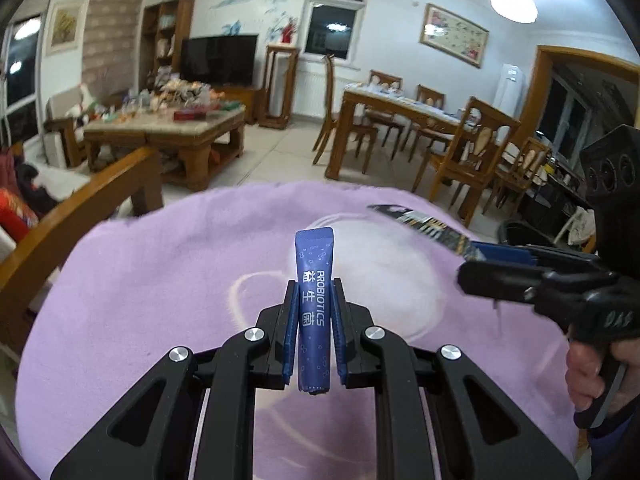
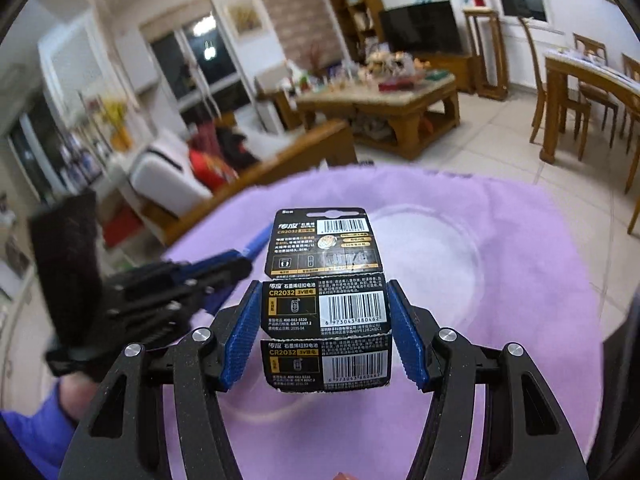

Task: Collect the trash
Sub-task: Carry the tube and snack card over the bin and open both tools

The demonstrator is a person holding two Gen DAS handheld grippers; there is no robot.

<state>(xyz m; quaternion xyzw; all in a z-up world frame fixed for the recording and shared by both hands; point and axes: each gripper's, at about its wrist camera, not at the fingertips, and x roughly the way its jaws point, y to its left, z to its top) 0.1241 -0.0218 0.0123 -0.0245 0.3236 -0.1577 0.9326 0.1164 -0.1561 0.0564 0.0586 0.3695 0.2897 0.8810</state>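
Trash is already off the purple cloth in both hands, so the picking-up half of the job looks done for these two pieces. The left hand-held gripper is pressed together on a slim blue probiotics sachet, which stands upright between the pads and pokes out past their tips. The right hand-held gripper pinches a black battery card by its two side edges, its blue pads set against the card, which reaches forward beyond them (the jaws stand fairly wide simply because the card is wide). In the left wrist view the right hand-held gripper sits off to the right of the sachet, its card edge-on and blurred. Below and ahead of both grippers the cloth shows no other loose scrap, though the tools hide part of it. What is left, by this reading, is the drop-off: no bin or bag can be made out with certainty in either view, so where the pieces go cannot be told from here.
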